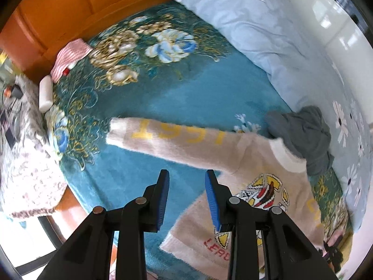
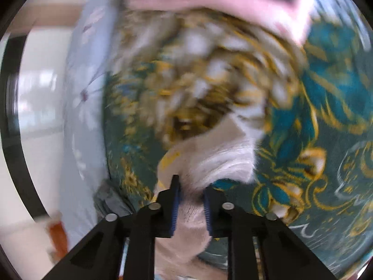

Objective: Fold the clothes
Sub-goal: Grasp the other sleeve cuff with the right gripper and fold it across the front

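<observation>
The sweater (image 1: 247,163), a fuzzy beige knit with a white collar, lies spread on the teal floral bedspread (image 1: 144,98), occupying the near right portion of the left wrist view. One sleeve extends flat toward the left and carries yellow numerals along its length; the chest shows a multicoloured emblem with red lettering below it. The left gripper (image 1: 187,175) hangs above the bedspread just left of the sweater body, with its blue-padded jaws spread apart and nothing between them. The right gripper (image 2: 191,184) has its jaws closed on a bunched fold of the sweater (image 2: 209,154), with the white ribbed trim of the garment lying just beyond the fingertips (this view is heavily motion-blurred, so finer detail of the fabric cannot be resolved). A crumpled grey garment (image 1: 303,137) sits touching the far side of the collar. A pale blue quilt (image 1: 268,35) with a daisy print runs along the right side of the bed, against a white wall. At the far left, a folded red-and-white striped cloth (image 1: 70,56) rests near the orange wooden headboard (image 1: 58,7), and a white cylindrical object (image 1: 45,93) lies just near of it at the bedspread edge. A pink patterned fabric (image 1: 25,163) covers the near left corner.
</observation>
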Motion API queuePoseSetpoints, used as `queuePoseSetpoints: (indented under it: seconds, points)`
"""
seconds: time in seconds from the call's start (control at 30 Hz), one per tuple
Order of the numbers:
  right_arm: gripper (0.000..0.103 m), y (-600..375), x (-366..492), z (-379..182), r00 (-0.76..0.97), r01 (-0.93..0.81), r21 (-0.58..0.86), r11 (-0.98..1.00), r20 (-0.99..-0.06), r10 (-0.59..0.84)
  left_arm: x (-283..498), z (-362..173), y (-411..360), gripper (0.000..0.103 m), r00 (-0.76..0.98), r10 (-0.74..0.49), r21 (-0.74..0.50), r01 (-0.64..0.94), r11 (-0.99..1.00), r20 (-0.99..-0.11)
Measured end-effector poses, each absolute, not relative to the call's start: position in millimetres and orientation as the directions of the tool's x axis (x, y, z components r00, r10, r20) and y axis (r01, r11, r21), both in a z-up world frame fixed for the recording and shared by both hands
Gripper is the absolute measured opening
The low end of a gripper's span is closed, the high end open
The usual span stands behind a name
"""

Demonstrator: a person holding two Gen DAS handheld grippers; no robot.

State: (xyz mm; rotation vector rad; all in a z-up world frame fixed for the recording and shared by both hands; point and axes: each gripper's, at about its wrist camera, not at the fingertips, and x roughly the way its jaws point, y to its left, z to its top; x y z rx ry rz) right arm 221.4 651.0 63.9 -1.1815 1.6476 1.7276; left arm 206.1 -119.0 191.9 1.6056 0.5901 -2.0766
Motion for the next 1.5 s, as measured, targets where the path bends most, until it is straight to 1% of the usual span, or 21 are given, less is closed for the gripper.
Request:
queuePoseSetpoints:
  seconds: [0.1,0.2,0.33,0.43,0.57,0.67,0.8,0.83,0.93,1.07,1.1,1.17,1.27,1.43,1.5]
  points:
    - [0.015,635,201,111,-0.523,-0.756,0.549,-0.356,-0.834,-0.174,216,187,-138,0.032,-0.225,-0.077,-0.082,0.621,-0.779,-0.971]
    - [0.015,592,175,160,-0.545,-0.645,0.518,-0.562,-0.827,-0.137,225,180,-160,0.032,-0.226,-0.061,-0.105,0.654,-0.749,-0.972]
    - [0.015,510,142,219,-0.57,-0.43,0.425,-0.797,-0.812,-0.125,235,169,-193,0.032,-0.224,-0.037,-0.131,0.687,-0.715,-0.974]
    - [0.015,416,122,239,-0.547,-0.238,0.321,-0.917,-0.824,-0.147,242,157,-223,0.032,-0.222,-0.007,-0.159,0.718,-0.678,-0.975]
    - [0.015,305,107,229,-0.462,-0.065,0.177,-0.982,-0.878,-0.127,250,139,-258,0.032,-0.216,0.034,-0.188,0.746,-0.639,-0.976]
    - [0.015,236,102,210,-0.387,0.023,0.111,-0.994,-0.915,-0.112,257,123,-277,0.032,-0.216,0.062,-0.207,0.75,-0.628,-0.974]
    - [0.015,162,98,170,-0.279,0.154,-0.024,-0.988,-0.96,-0.02,271,97,-290,0.032,-0.208,0.112,-0.233,0.769,-0.596,-0.972]
    - [0.013,146,97,159,-0.257,0.185,-0.054,-0.981,-0.966,0.004,277,89,-294,0.032,-0.205,0.125,-0.239,0.778,-0.581,-0.971]
    - [0.013,112,95,133,-0.208,0.242,-0.111,-0.964,-0.976,0.06,289,69,-305,0.032,-0.197,0.164,-0.255,0.806,-0.535,-0.967]
    - [0.013,81,91,109,-0.157,0.286,-0.122,-0.95,-0.984,0.08,296,48,-319,0.034,-0.192,0.206,-0.271,0.832,-0.485,-0.959]
    - [0.013,77,91,107,-0.148,0.282,-0.114,-0.953,-0.986,0.074,296,42,-321,0.035,-0.199,0.225,-0.285,0.837,-0.467,-0.954]
    - [0.013,74,92,106,-0.141,0.261,-0.083,-0.962,-0.989,0.047,295,30,-326,0.041,-0.214,0.261,-0.312,0.847,-0.43,-0.941]
    - [0.013,79,92,111,-0.138,0.245,-0.04,-0.969,-0.99,0.006,290,6,-330,0.043,-0.252,0.32,-0.36,0.867,-0.345,-0.914]
    - [0.013,106,102,129,-0.142,0.214,-0.029,-0.976,-0.99,-0.001,276,-39,-335,0.044,-0.266,0.344,-0.354,0.907,-0.227,-0.9]
    - [0.013,123,106,134,-0.137,0.182,-0.036,-0.983,-0.99,0.011,274,-52,-338,0.044,-0.252,0.329,-0.326,0.926,-0.191,-0.91]
